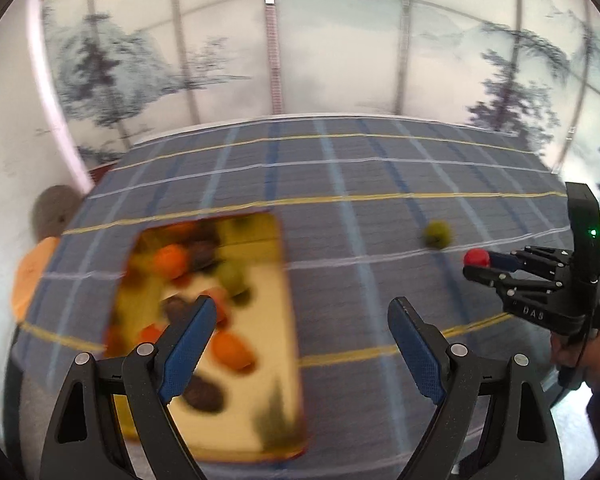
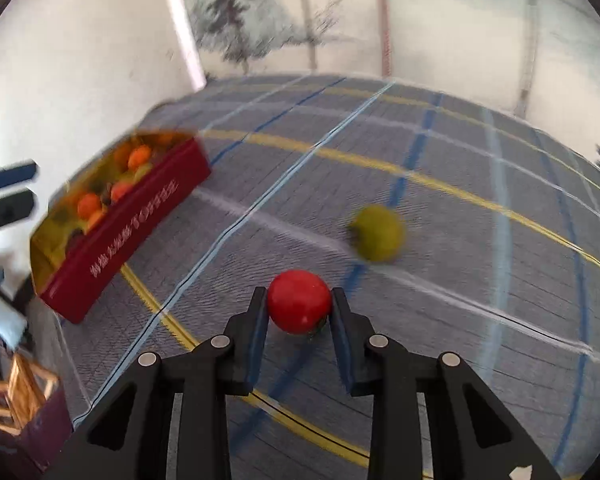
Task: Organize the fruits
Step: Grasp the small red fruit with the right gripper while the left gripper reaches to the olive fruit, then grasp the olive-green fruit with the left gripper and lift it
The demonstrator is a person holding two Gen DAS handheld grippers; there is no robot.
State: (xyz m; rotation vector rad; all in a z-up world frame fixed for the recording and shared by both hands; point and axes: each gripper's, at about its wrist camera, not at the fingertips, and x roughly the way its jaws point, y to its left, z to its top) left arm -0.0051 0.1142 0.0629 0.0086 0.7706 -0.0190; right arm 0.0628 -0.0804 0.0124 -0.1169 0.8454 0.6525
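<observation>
Right gripper [image 2: 299,302]: closed on the red fruit [image 2: 299,301], one pad against each side, so the round body cannot roll out during carry.
Red fruit: sits at the fingertips, clear of the cloth [image 2: 440,280] as far as the blur allows a judgement.
Left gripper [image 1: 302,344]: fingers wide apart, nothing between them; it hovers with its left finger over the box [image 1: 276,412], leaving the opening free.
Box: ahead and to the left of the right fingers; already loaded with orange, green and dark fruit, hence the likely drop point.
Green fruit [image 2: 378,233]: lies loose on the cloth, just beyond and right of the right fingertips; judged the remaining pick.
Step in hand: transfer of the red fruit toward the box.
</observation>
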